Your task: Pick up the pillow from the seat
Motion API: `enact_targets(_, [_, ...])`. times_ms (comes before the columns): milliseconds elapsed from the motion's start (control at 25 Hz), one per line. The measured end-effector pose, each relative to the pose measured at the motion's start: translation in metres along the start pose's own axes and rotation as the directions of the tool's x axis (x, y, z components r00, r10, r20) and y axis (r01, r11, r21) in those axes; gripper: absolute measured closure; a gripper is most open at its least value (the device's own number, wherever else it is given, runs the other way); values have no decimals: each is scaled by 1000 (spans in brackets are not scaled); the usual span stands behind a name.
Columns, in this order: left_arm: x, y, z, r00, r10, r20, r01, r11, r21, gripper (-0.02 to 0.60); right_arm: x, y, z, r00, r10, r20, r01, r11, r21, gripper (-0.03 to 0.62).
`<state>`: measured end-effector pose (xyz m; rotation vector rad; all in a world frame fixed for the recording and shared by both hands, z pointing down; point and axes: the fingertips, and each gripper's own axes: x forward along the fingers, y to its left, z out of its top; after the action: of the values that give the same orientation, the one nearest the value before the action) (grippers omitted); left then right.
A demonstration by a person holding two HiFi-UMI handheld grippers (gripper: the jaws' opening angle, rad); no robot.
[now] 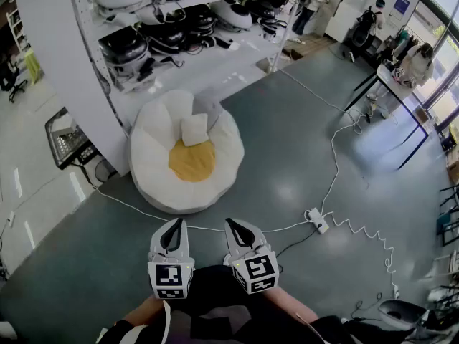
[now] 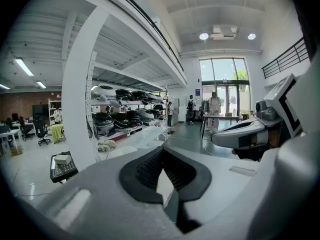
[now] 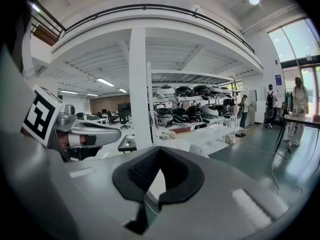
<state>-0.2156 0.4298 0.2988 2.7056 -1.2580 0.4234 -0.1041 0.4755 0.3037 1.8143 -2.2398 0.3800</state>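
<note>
Standing off: person is well back from the seat (image 1: 154, 185), both grippers held near the body.
Pillow: white pillow (image 1: 193, 129) lies on the seat, toward its back, just above the yellow cushion (image 1: 192, 162); untouched.
Left gripper (image 1: 175, 223): clenched, nothing between jaws.
Right gripper (image 1: 232, 223): clenched, empty too.
Done: nothing yet, by the look of it.
Left: close in, open a gripper, grasp pillow, lift.

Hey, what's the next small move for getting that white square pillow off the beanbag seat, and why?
Probably step toward the round white beanbag seat first: the white square pillow rests on it, well ahead of the left claw and right claw, which are both shut and empty, close to the person.
</note>
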Motion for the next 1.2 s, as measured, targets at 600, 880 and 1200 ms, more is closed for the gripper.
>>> enact_targets(600, [1, -6, 1, 1000, 12, -5, -12, 1000, 0, 580, -2, -4, -1, 1000, 18, -8, -18, 1000, -5, 594])
enact_targets(880, [5, -19, 5, 1000, 28, -4, -28, 1000, 3, 580, -6, -17, -1, 999, 49, -2, -49, 998, 28, 592])
enact_targets(1200, [15, -50, 11, 999, 49, 1, -49, 999, 20, 580, -20, -44, -4, 997, 79, 18, -80, 996, 33, 592])
